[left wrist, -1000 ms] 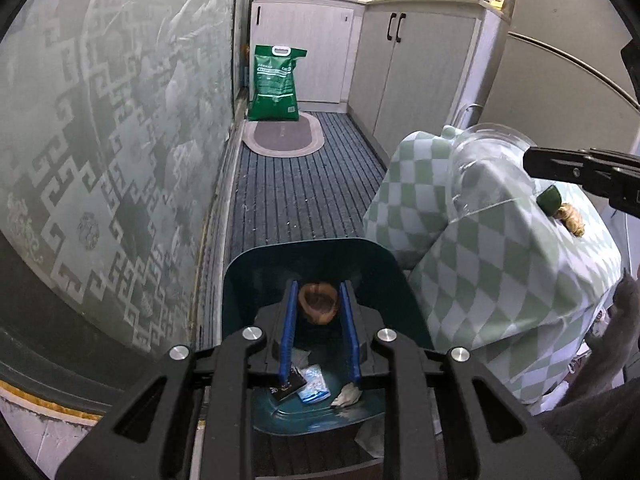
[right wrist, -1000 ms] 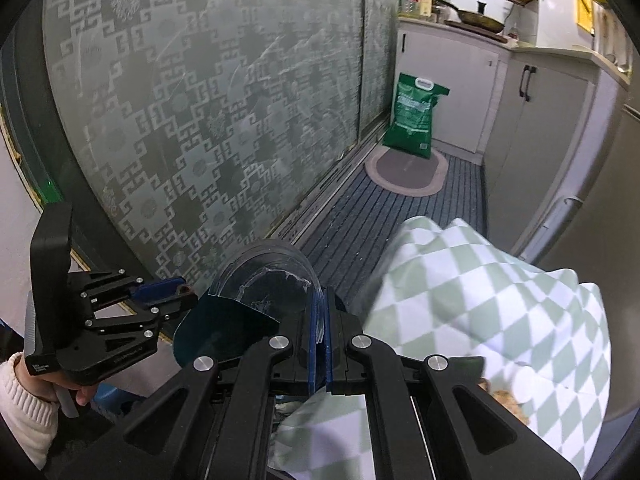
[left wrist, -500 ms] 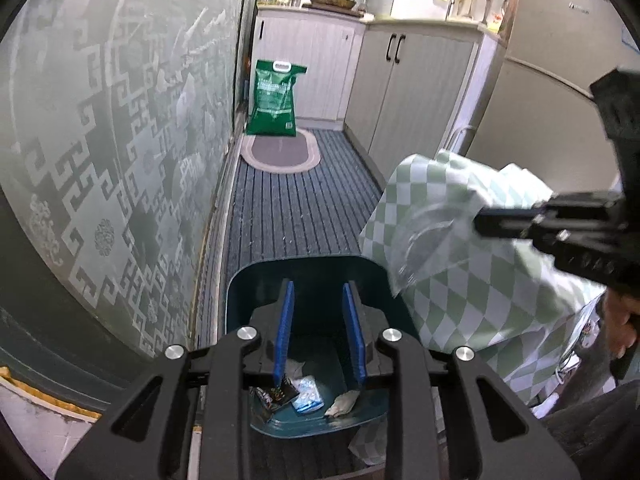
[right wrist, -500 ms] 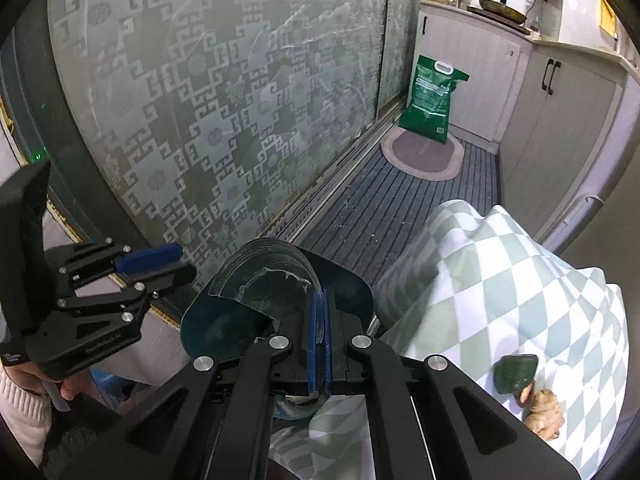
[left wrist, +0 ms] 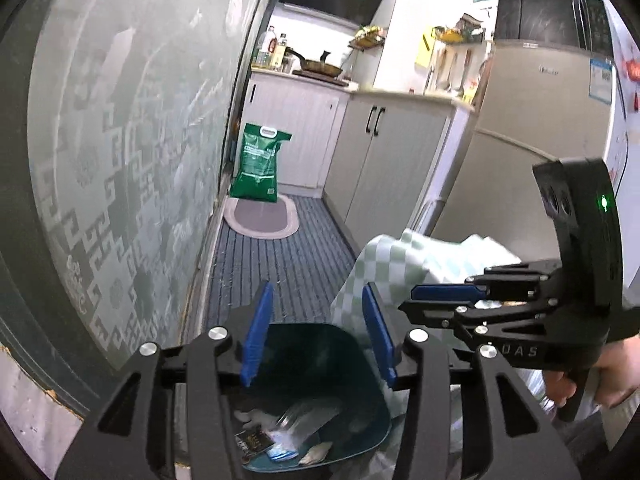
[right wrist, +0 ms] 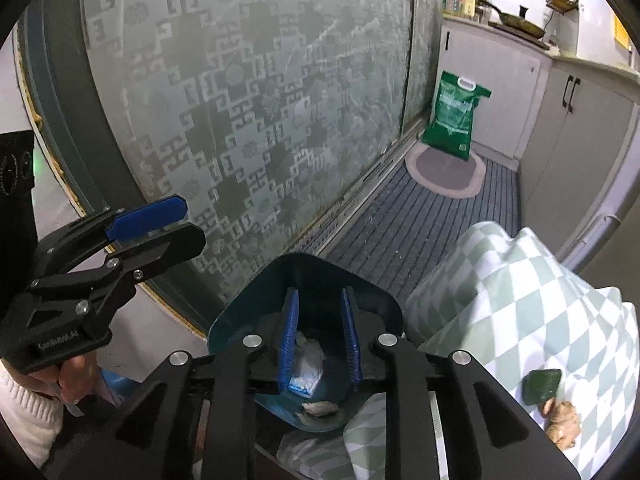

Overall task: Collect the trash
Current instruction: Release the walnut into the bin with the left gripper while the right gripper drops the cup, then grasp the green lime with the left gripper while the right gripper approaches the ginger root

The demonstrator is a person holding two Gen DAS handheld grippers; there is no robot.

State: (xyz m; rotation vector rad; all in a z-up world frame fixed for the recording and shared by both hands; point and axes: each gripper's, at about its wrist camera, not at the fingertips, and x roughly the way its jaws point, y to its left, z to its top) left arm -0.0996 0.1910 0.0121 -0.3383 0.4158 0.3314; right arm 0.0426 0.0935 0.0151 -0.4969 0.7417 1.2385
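Room: narrow kitchen aisle, frosted patterned glass door [right wrist: 248, 112] along the left, pale cabinets [left wrist: 384, 168] at the far right, a green sack [right wrist: 454, 114] standing on an oval mat [right wrist: 444, 174] at the far end.
Floor: dark ribbed matting [left wrist: 280, 264].
Bin: teal plastic trash bin [right wrist: 320, 280], rounded rim, glossy, just left of the green-and-white checked tablecloth [right wrist: 520, 304].
Trash: white crumpled scraps [right wrist: 308, 360], a small dark wrapper [left wrist: 252, 440] and a clear plastic piece [left wrist: 308, 416], blurred, lying inside the bin.
Left gripper [left wrist: 316, 336]: blue pads well apart, jaws have just been opening, nothing between them, over the bin's near rim.
Right gripper [right wrist: 318, 344]: pads partly apart, jaws have just been opening, nothing gripped; the scraps lie below, between the fingers.
Table: a dark green piece [right wrist: 542, 386] and a ginger root [right wrist: 564, 426] at the near right.
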